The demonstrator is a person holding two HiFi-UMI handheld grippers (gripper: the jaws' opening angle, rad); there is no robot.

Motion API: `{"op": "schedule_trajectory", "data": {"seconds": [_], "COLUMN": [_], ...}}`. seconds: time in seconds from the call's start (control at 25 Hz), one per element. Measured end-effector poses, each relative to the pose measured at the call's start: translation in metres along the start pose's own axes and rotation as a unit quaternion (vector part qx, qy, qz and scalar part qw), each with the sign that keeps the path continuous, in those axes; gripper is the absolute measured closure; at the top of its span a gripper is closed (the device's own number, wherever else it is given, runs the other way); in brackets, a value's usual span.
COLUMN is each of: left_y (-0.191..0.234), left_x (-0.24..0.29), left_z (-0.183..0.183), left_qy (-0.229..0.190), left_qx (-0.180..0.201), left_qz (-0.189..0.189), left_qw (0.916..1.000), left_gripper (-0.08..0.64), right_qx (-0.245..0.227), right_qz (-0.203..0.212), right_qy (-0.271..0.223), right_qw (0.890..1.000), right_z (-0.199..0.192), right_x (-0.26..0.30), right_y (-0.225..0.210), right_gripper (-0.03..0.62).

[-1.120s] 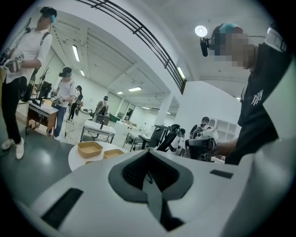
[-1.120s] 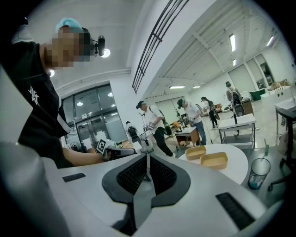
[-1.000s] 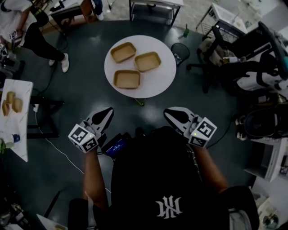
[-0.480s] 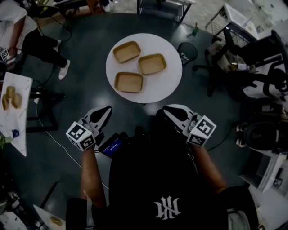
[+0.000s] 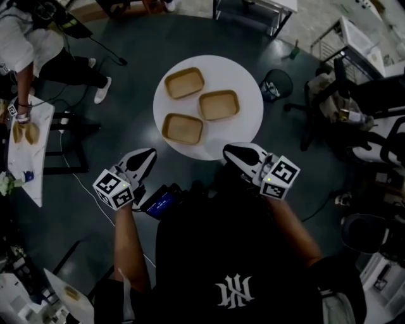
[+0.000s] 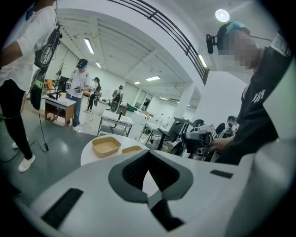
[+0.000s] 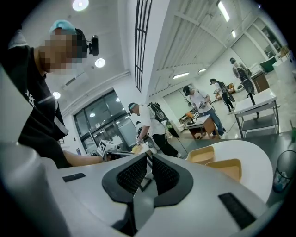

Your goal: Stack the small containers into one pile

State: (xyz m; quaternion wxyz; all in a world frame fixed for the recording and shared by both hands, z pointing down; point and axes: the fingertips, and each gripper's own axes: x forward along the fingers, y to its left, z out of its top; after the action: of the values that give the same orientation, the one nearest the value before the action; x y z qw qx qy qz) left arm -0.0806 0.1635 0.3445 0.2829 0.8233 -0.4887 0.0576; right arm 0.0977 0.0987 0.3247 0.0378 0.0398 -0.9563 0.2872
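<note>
Three shallow tan containers lie apart on the round white table (image 5: 248, 126), none inside another. The first container (image 5: 185, 83) is at the table's far left part, the second container (image 5: 219, 105) sits near its middle toward the right, and the third container (image 5: 183, 128) is by its near left edge. All three are open side up and look empty. The rest of the table top is bare and bright.

The left claw (image 5: 147, 155) hangs over the floor just short of the table's near left rim; its pads meet at the tips with nothing between them. The right claw (image 5: 229, 150) is at the table's near right rim, closed and empty as well.

Around the table spreads a dark, glossy floor (image 5: 133, 57) that reflects the ceiling lights. A small black bin (image 5: 276, 84) stands just beside the table's right edge, and a green bottle (image 5: 295, 49) stands on the floor beyond it. Black office chairs (image 5: 326, 95) crowd the room further to the table's right. A metal-framed bench (image 5: 256, 9) stands beyond the table's far side. Well to the table's left, a second person in a white top (image 5: 28, 47) stands by a pale side table (image 5: 25, 164) that carries a few tan items, and a light cable (image 5: 82, 190) trails across the floor near it
</note>
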Motion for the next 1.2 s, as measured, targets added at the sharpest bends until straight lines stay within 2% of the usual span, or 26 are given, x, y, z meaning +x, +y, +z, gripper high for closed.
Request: {"op": "schedule_trajectory", "data": {"seconds": [0.32, 0.36, 0.44, 0.56, 0.76, 0.92, 1.2], "left_y": [0.004, 0.005, 0.008, 0.021, 0.063, 0.104, 0.172], "left_x": [0.025, 0.026, 0.031, 0.036, 0.04, 0.057, 0.069], "left_z": [0.022, 0.02, 0.015, 0.013, 0.0, -0.014, -0.042], "left_qy": [0.017, 0.02, 0.029, 0.043, 0.072, 0.117, 0.164], "left_qx": [0.003, 0.003, 0.008, 0.011, -0.007, -0.025, -0.075], "left_qz": [0.048, 0.049, 0.053, 0.054, 0.029, -0.002, -0.034], "left_qw": [0.9987, 0.9986, 0.9981, 0.9976, 0.9969, 0.9929, 0.983], "left_gripper": [0.558, 0.558, 0.558, 0.558, 0.558, 0.557, 0.557], "right_qx": [0.027, 0.034, 0.041, 0.05, 0.11, 0.149, 0.174], "right_qz": [0.037, 0.04, 0.044, 0.039, -0.014, -0.072, -0.13], "right_qy": [0.023, 0.025, 0.033, 0.042, 0.06, 0.059, 0.079], "right_qw": [0.999, 0.998, 0.998, 0.997, 0.992, 0.984, 0.973], "right_z": [0.002, 0.001, -0.003, -0.012, -0.035, -0.041, -0.063], "right_x": [0.012, 0.014, 0.017, 0.029, 0.051, 0.059, 0.094], "right_y": [-0.037, -0.04, -0.047, -0.059, -0.079, -0.101, -0.114], "right_gripper": [0.541, 0.531, 0.469, 0.459, 0.459, 0.459, 0.459]}}
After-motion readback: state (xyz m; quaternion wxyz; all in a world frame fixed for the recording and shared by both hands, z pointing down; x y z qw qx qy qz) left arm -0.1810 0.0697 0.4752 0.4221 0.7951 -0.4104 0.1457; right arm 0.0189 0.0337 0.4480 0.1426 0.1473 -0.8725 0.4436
